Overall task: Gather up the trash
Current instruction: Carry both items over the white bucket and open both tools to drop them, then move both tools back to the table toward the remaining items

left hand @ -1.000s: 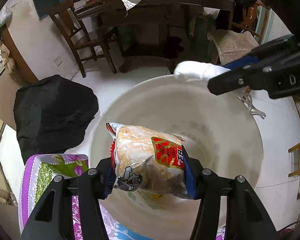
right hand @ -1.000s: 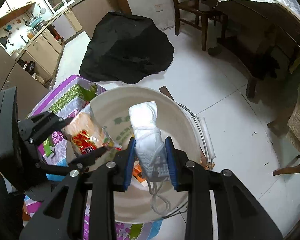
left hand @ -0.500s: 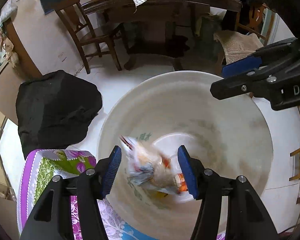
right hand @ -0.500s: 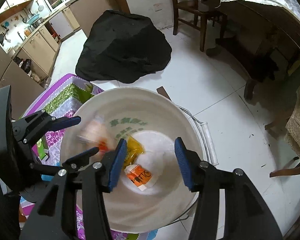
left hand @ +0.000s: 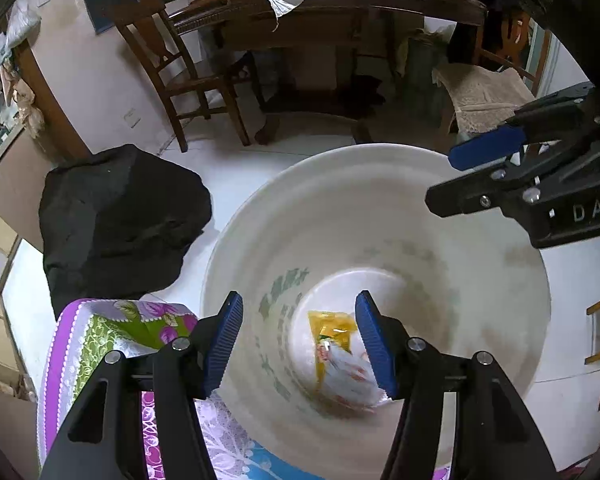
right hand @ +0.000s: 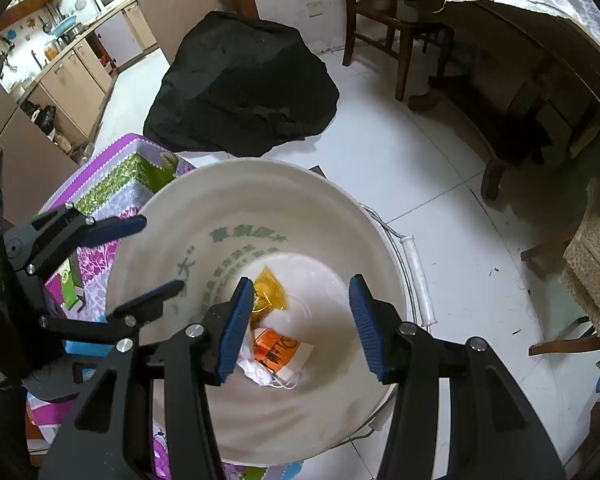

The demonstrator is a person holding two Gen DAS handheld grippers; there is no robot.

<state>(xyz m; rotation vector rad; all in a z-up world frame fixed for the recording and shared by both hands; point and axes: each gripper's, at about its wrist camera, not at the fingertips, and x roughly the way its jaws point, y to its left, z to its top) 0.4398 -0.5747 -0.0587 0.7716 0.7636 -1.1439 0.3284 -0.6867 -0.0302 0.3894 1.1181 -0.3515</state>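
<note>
Over the white bucket (right hand: pixel 364 216), both of your claws hang apart and empty. Nearest, the right claw (right hand: pixel 302 320) stands spread with nothing between its pads; the left claw (left hand: pixel 300 338) is spread about as far, also holding nothing. Neither touches the bucket or anything in it.

Below them, on the bucket's floor, lies the trash: a yellow packet (right hand: pixel 270 290) towards the far side, an orange-printed wrapper (right hand: pixel 278 346) nearer, and under it a crumpled white mask (right hand: pixel 260 372) with its loops trailing. The left view shows the pile blurred, so its exact lie is unclear there.

By my reading, the drop step is finished and the next piece is wanted. To the left, a small green carton (right hand: pixel 70 284) rests on the flowered tabletop (right hand: pixel 112 180), just beside the bucket. Beyond lie a black heap (right hand: pixel 240 88) on the floor and a wooden chair (right hand: pixel 384 12). Your next move calls for lifting clear of the rim and swinging one claw, kept open, to the carton.
</note>
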